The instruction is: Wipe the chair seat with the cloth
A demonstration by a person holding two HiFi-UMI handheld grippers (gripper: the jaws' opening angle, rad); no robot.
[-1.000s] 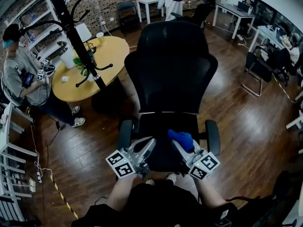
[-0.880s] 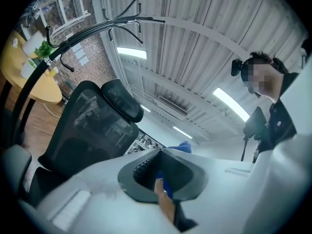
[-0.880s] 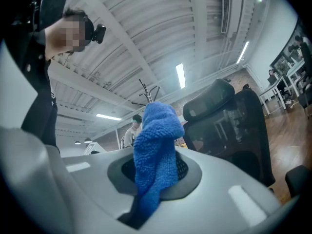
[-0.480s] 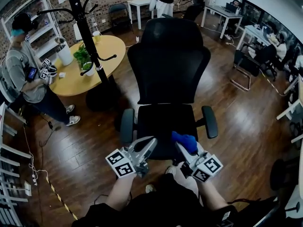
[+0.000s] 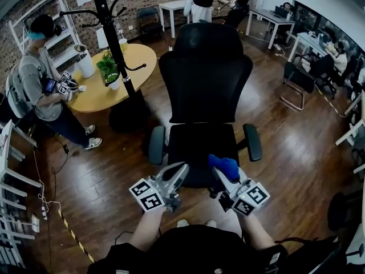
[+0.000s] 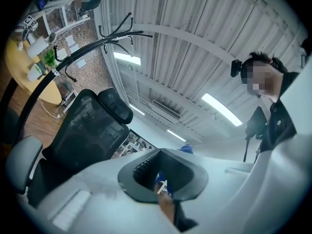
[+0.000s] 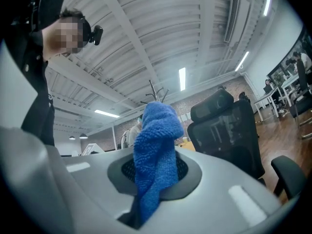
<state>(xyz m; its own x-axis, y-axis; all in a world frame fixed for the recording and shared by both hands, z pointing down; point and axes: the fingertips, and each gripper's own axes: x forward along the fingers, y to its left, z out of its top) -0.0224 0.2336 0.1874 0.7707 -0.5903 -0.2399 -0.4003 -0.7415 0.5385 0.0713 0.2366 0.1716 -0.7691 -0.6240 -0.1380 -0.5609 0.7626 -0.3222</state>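
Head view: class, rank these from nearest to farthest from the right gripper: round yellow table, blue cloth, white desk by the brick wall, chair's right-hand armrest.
1. Blue fluffy cloth, held in the right gripper fingers.
2. Padded black armrest, just beyond, right side.
3. Round yellow table, far left.
4. White desk, at the back wall.

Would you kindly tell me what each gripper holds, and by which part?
The right gripper pinches the cloth mid-length, a bunch standing above the fingers; the left gripper holds nothing.
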